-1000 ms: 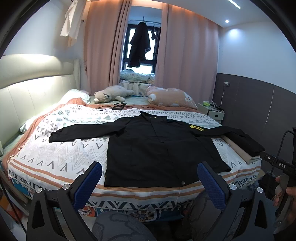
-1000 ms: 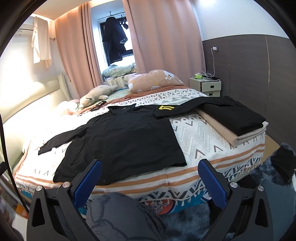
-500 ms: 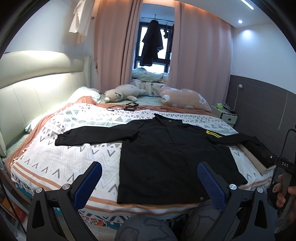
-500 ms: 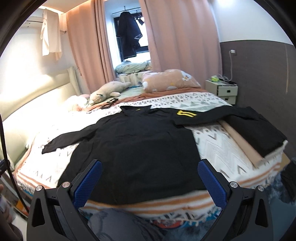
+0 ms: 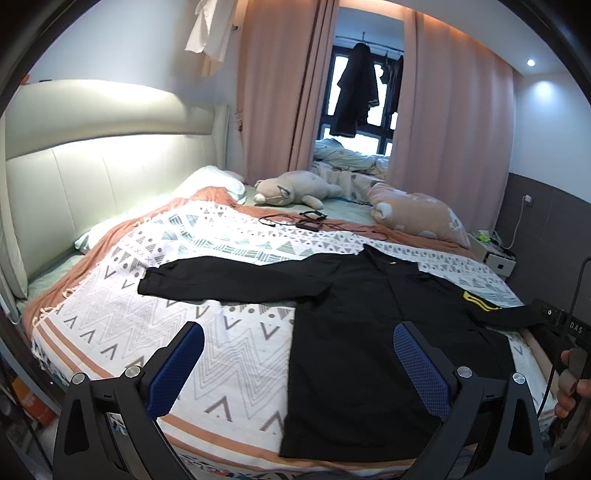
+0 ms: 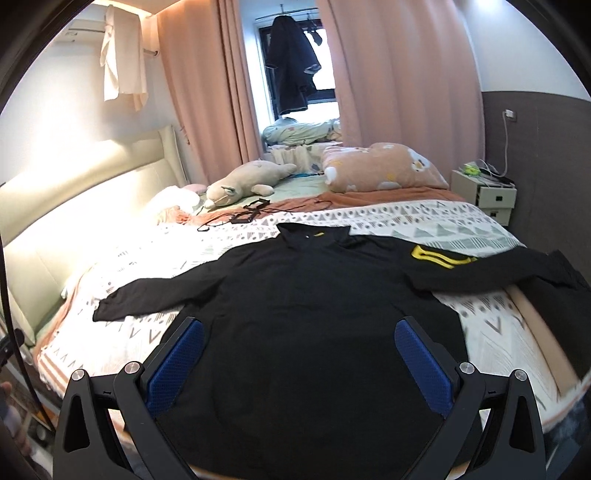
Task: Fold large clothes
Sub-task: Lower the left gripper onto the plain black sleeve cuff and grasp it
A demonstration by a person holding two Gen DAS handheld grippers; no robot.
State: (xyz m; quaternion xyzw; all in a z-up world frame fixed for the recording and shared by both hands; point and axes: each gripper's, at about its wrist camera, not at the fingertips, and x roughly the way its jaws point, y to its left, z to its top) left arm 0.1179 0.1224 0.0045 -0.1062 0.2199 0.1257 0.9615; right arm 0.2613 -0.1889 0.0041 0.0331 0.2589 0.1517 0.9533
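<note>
A black long-sleeved shirt with a yellow sleeve patch (image 6: 314,317) is spread flat, sleeves out, on the patterned white bedspread (image 5: 221,332), presumably for folding. Left hand-held gripper (image 5: 299,369) and right hand-held gripper (image 6: 299,369) are held wide open, empty, above its hem.

Bedroom. Bed (image 5: 110,317) with zigzag-print cover fills the centre; padded cream headboard (image 5: 92,147) at 9 o'clock, lit from above. Pink curtains (image 5: 280,96) at 12 o'clock part around a dark window (image 5: 384,122) with a dark coat (image 5: 354,99) hanging in it. White garment (image 5: 208,26) hangs at 11 o'clock. Plush toy (image 5: 295,188) and peach pillow (image 5: 417,216) lie near the window. White nightstand (image 6: 491,195) at 3 o'clock against grey wall panelling (image 6: 535,147). Ceiling spotlight (image 5: 531,62) at 1 o'clock.
</note>
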